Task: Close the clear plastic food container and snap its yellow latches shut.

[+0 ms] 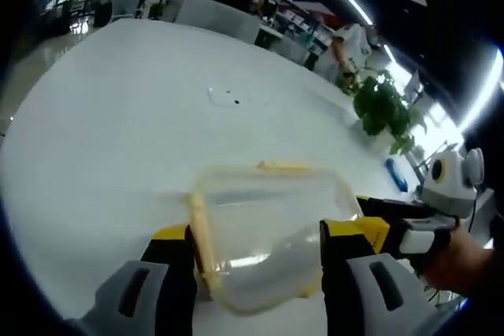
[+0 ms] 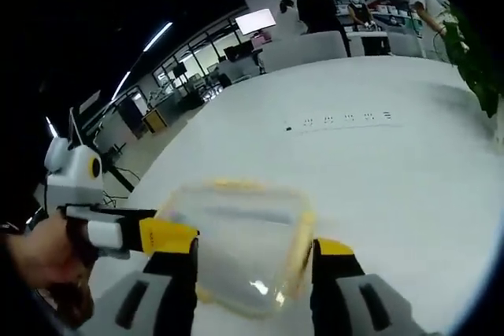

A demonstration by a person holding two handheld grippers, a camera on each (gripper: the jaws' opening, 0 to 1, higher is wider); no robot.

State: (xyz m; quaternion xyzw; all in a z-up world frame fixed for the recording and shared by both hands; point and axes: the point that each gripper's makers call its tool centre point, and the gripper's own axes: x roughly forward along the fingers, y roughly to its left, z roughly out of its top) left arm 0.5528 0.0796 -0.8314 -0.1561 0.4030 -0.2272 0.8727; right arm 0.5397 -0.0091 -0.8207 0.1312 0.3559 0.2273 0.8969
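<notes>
Mostly blurred by motion, the clear rectangular plastic food container (image 1: 264, 238) with yellow latches lies on the broad white table (image 1: 118, 131), close in front of both cameras. In the left gripper view it sits between the spread yellow-tipped jaws of the left gripper (image 1: 256, 253), and the right gripper (image 1: 394, 230), held in a person's hand (image 1: 457, 261), reaches in from the right beside its far-right corner. In the right gripper view the container (image 2: 236, 241) lies between the parted jaws of the right gripper (image 2: 256, 269). Whether any jaw actually touches the plastic is hard to make out. A green potted plant (image 1: 386, 112) stands past the table's far right edge.
</notes>
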